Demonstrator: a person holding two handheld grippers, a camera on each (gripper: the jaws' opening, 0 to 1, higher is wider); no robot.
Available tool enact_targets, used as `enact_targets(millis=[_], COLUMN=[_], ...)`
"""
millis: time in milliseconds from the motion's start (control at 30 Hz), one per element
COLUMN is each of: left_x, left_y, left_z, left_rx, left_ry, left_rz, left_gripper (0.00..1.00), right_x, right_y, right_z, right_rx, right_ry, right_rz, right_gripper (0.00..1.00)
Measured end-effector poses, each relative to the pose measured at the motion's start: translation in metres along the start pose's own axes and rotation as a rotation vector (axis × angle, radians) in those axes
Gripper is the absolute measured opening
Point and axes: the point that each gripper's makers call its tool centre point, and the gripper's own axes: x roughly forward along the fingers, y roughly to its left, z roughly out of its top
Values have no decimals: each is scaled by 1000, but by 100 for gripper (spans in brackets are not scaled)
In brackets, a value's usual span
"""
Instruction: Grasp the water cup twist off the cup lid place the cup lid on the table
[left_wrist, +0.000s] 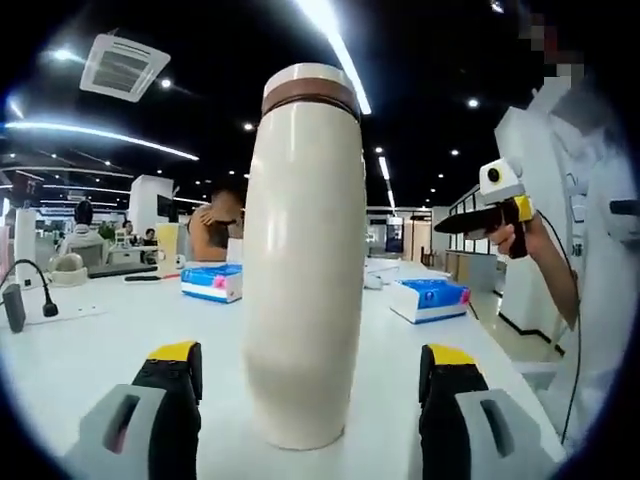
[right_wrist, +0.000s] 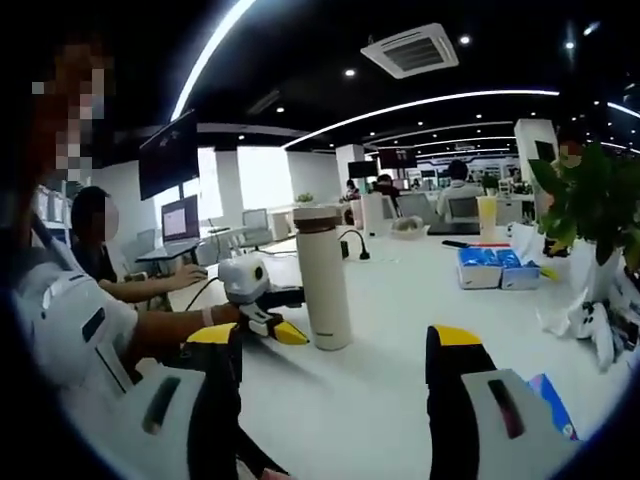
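Water cup (left_wrist: 303, 260): cream, brown-banded, upright

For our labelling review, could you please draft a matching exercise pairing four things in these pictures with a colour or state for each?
Things:
1. water cup
2. cup lid
3. left gripper
4. tissue box

Colour or state:
A. blue and white
B. cream, upright on the table
C. jaws open either side of the cup
D. on the cup, above a brown band

Pairs: 1-B, 2-D, 3-C, 4-A
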Motion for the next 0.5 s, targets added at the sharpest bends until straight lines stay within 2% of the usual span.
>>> enact_targets(millis=[67,233,500], left_x=[4,19,20], left_y=[-2,-1,-8], left_z=[-3,-7,-7], left_rx=[27,16,24], left_ry=[14,40,38], left_rz=[-8,-32,-48], left_gripper=[89,89,89], right_x=[7,20,27], right_y=[-4,-11,-23], right_z=[-1,-3,-15], right_rx=[10,17,8], right_ry=[-1,5,22], right_rz=[9,23,14], right_gripper=[76,76,77])
